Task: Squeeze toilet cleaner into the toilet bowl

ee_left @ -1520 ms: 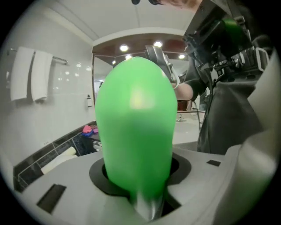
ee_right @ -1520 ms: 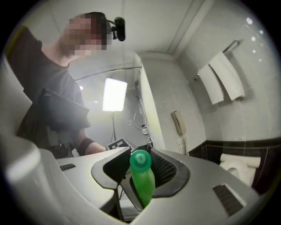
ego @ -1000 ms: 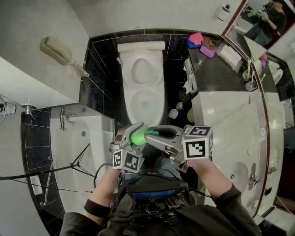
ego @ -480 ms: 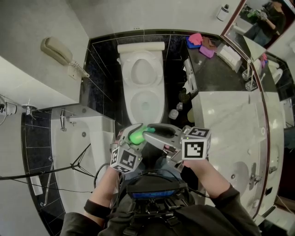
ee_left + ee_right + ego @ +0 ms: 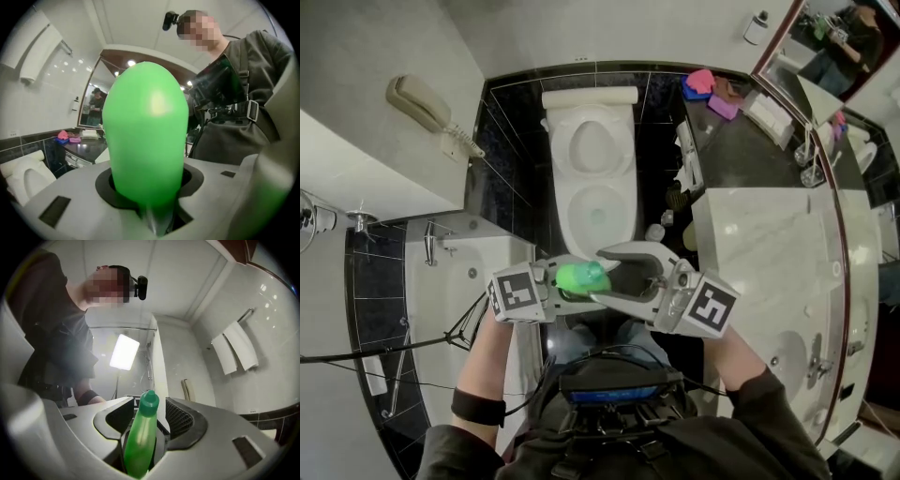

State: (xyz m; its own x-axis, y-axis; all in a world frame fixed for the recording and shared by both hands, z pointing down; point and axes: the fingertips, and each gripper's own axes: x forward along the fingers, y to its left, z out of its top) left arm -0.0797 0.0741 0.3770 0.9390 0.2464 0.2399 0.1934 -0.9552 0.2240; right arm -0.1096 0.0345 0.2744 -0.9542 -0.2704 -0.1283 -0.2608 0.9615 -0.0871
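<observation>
A green toilet cleaner bottle [image 5: 581, 277] lies about level in front of the person, below the white toilet [image 5: 591, 141], whose lid is up and bowl [image 5: 598, 211] uncovered. My left gripper [image 5: 567, 281] is shut on the bottle; in the left gripper view the bottle [image 5: 145, 136] fills the space between its jaws. My right gripper [image 5: 602, 274] reaches in from the right. Its jaws have just been opening and now stand wide on either side of the bottle [image 5: 140, 437], whose cap [image 5: 150, 403] points away from that camera. The pads do not press on it.
A wall phone [image 5: 422, 105] hangs at the left above the bathtub [image 5: 459, 281]. A marble vanity counter [image 5: 769, 253] fills the right. Small containers [image 5: 654, 230] stand on the dark floor beside the toilet. Coloured cloths [image 5: 708, 89] lie on the dark shelf. A lamp stand [image 5: 459, 328] leans over the tub.
Both grippers have risen and rolled. The left marker cube swung up and left, and the bottle now lies level. The right jaws have spread apart around the bottle.
</observation>
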